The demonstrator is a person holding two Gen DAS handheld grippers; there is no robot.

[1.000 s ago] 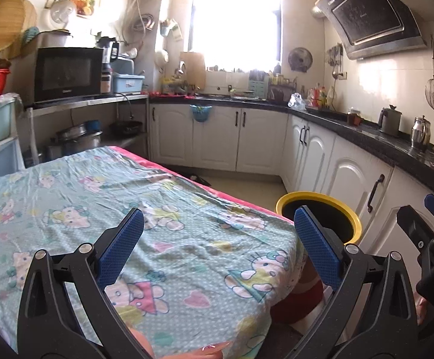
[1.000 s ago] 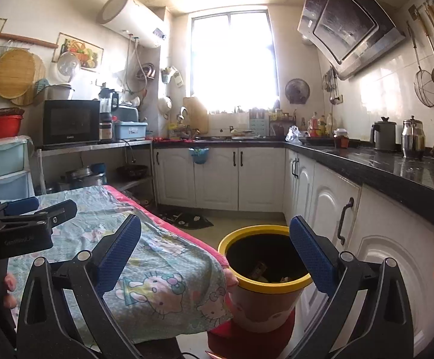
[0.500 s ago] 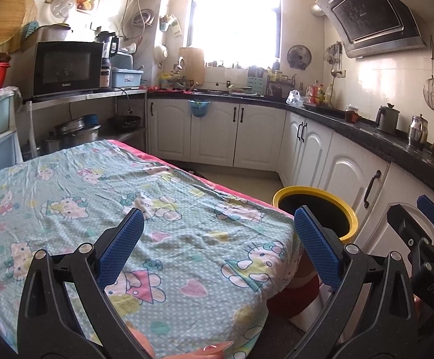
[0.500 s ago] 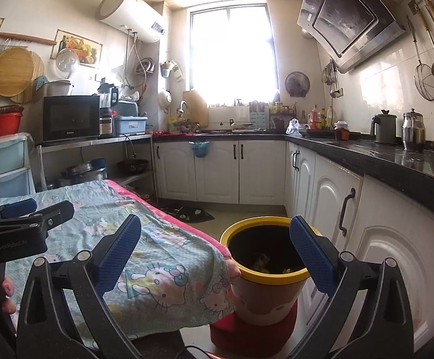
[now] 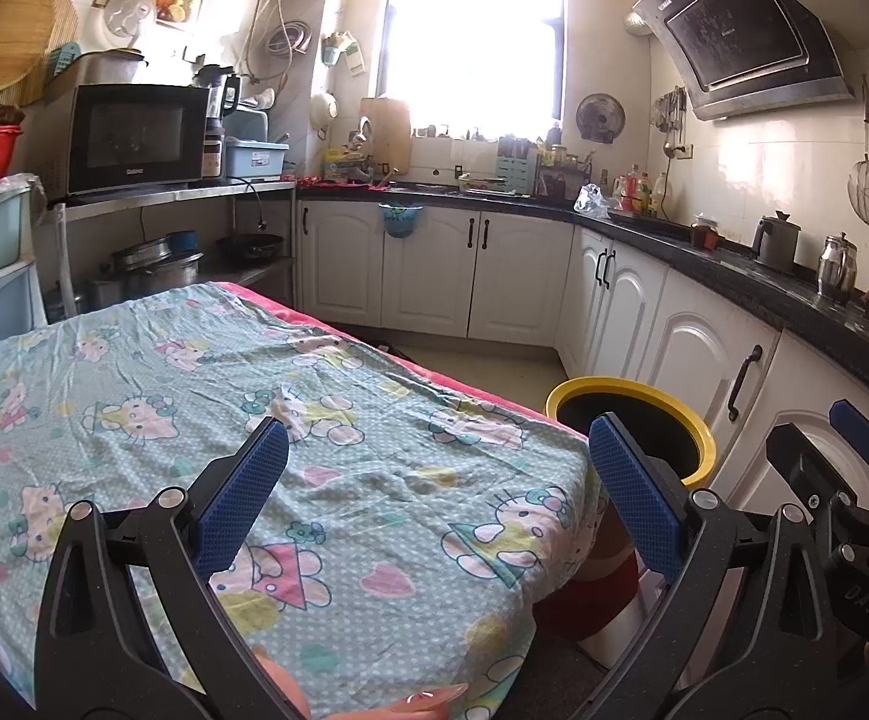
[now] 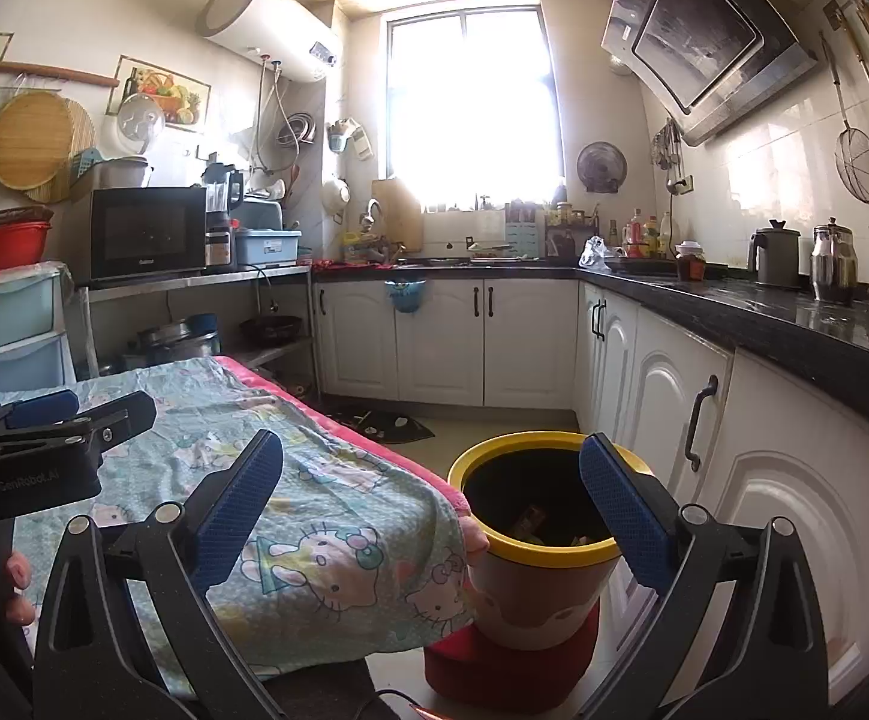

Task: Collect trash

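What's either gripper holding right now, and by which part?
Nothing. The left gripper is open above the patterned tablecloth; the right gripper is open near the yellow-rimmed bin. No trash between either's fingers.

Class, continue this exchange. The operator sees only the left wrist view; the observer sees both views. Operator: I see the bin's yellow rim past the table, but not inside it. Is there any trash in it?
Observer: Yes. The right wrist view looks into the bin, and a few scraps lie at its bottom.
Operator: Is the right gripper carrying anything?
Observer: No, its fingers are spread wide with nothing between them.
Operator: What is under the bin?
Observer: A red base, standing on the floor.
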